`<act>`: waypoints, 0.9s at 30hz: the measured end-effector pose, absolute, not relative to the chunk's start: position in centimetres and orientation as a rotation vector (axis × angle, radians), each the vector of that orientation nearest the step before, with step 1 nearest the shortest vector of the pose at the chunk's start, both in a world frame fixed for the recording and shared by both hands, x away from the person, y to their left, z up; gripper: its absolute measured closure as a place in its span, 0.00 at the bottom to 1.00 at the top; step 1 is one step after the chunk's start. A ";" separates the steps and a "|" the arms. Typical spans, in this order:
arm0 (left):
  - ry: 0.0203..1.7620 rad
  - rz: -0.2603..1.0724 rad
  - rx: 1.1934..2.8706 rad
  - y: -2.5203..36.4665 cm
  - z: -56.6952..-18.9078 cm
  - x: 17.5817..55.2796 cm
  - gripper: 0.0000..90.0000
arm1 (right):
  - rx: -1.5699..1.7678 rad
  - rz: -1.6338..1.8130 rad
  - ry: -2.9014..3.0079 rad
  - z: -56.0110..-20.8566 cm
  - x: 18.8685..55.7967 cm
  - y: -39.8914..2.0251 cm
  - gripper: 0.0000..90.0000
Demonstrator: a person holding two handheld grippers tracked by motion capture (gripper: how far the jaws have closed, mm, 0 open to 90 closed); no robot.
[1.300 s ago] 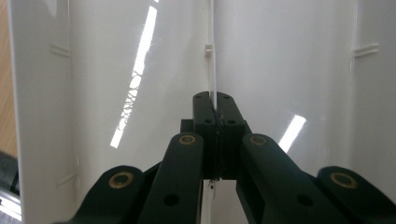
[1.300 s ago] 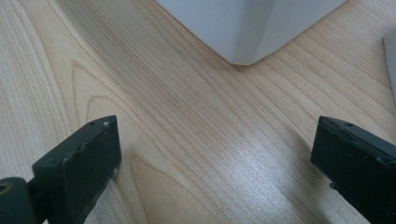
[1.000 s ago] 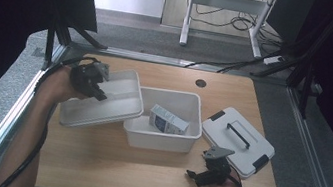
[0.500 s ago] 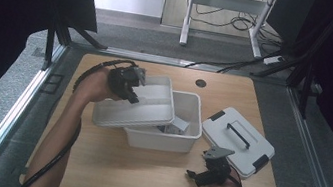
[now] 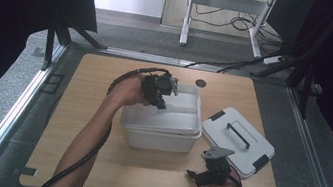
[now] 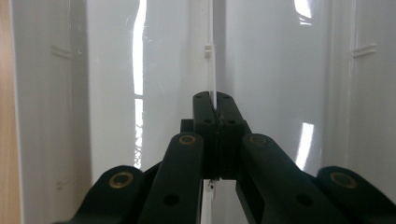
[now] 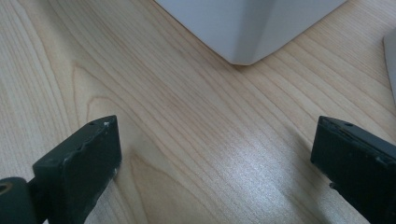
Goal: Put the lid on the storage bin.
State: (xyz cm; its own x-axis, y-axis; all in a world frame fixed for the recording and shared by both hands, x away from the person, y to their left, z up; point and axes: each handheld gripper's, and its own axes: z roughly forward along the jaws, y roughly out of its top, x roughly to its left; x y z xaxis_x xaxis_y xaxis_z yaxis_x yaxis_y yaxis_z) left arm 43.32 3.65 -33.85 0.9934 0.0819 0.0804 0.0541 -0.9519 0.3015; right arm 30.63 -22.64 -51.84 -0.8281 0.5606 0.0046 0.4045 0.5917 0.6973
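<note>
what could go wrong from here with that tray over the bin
1. The left gripper pinches only the thin rim of the white tray, so the tray may tip or slip.
2. The tray may seat crooked on the white bin.
3. The right gripper rests open on the table, not steadying the bin.

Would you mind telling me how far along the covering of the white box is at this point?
Done: the white lid is over the white box, covering its opening. In hand: the left gripper is clamped on the lid's far part. Left: release it once seated. The right gripper rests open on the table; the grey-handled lid lies alongside.
</note>
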 end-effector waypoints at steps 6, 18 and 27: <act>0.094 0.126 2.856 2.5 -34.8 43.8 0.99 | 0.801 1.061 2.605 -51.8 30.6 -22.6 0.01; 0.146 0.104 2.843 2.9 -36.7 44.1 0.97 | 0.804 1.061 2.607 -51.8 30.6 -22.6 0.01; 0.397 0.224 2.668 5.3 -35.7 43.9 0.43 | 0.783 1.068 2.617 -51.8 30.6 -22.8 0.03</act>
